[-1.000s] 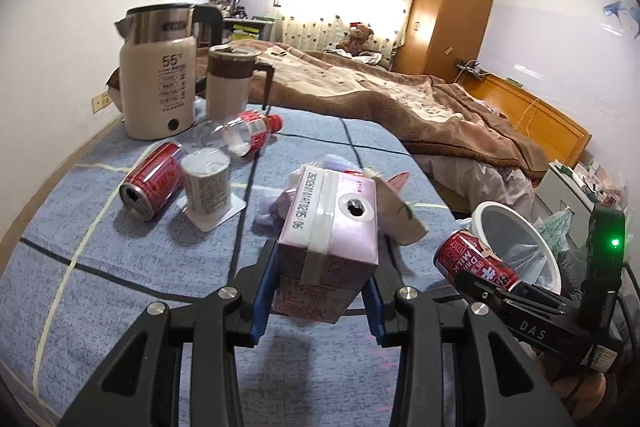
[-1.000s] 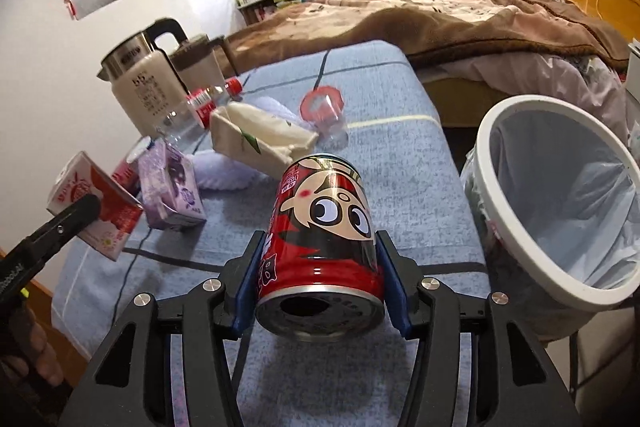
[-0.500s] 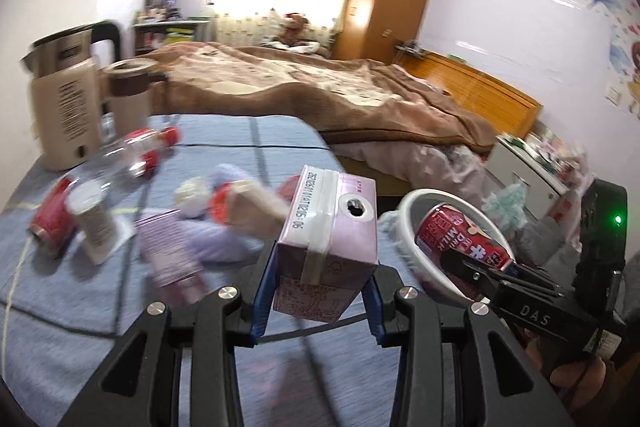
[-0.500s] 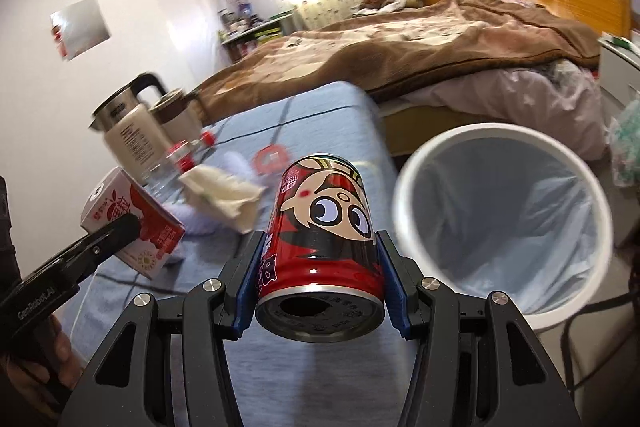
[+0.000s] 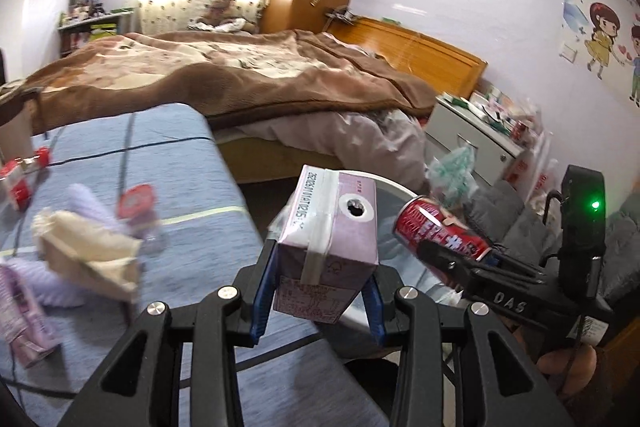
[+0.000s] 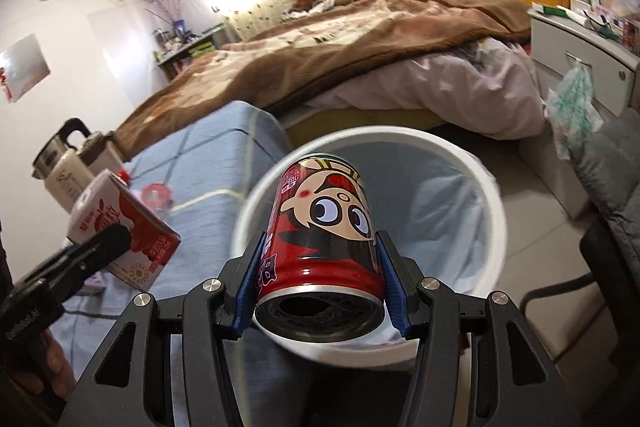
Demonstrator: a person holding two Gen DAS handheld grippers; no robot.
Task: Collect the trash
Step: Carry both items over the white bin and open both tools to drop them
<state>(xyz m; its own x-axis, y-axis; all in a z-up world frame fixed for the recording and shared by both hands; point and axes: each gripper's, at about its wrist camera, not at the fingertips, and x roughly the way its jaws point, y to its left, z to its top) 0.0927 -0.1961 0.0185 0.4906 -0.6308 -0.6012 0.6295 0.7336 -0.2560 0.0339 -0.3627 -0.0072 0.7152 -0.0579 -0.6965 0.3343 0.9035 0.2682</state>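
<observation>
right fingers (image 6: pixel 320 281) clamped on the red can (image 6: pixel 326 223), left fingers (image 5: pixel 316 291) on the carton (image 5: pixel 328 247); release only once each hangs beyond its fingertips over the bin (image 6: pixel 494 211).

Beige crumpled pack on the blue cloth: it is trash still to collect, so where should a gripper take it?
Probably across its short width at the raised, creased upper edge, coming from above: the beige pack lies flattened on the blue cloth, too long for jaws lengthwise. Blur hides detail.

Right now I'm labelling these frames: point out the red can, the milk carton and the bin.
red can (image 6: pixel 320 227), right wrist view, printed side.
milk carton (image 5: pixel 328 239), left wrist view, top face.
bin (image 6: pixel 494 215), right wrist view, white rim.
</observation>
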